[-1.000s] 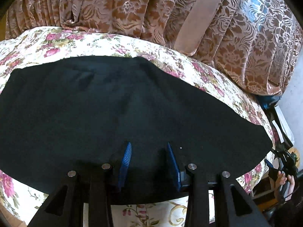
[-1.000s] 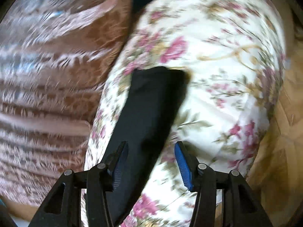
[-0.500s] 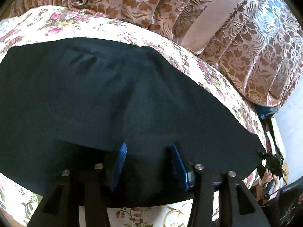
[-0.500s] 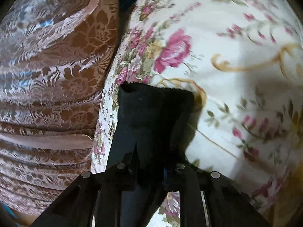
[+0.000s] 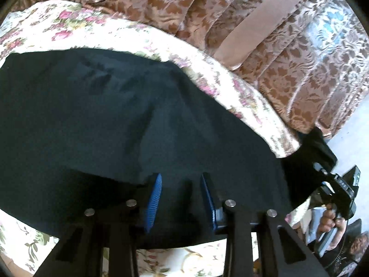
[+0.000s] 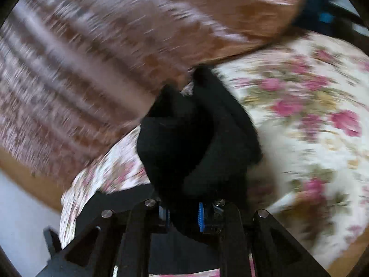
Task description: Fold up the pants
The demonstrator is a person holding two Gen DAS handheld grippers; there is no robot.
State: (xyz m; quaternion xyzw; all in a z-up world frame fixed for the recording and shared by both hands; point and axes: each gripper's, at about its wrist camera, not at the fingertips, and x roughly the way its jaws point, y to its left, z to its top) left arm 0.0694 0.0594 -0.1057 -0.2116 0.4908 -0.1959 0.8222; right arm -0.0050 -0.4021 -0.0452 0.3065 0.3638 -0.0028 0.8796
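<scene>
Across the flowered bedspread lie the black pants, spread broad and flat, with their far end lifted clear at the right. The right gripper is clamped on that end: the cloth bunches thick between its blue ribbed pads and stands up in a rumpled hood, and the right wrist view is streaked with motion blur. In the left wrist view the same gripper shows at the right edge, held by a hand, with the dark cloth draped from it. The left gripper hangs over the near edge of the pants, its jaws closing with cloth between them; the pads do not seem to press it yet.

I judge this to be the first fold, the leg end being carried over toward the waist. The next move calls for the left side to pin its edge firmly while the right lays its end down square, hem to hem.

The cloth looks matte, soft and heavy, showing only faint creases. Behind stands a brown brocade curtain, pleated and glossy, with 1 plain band.
</scene>
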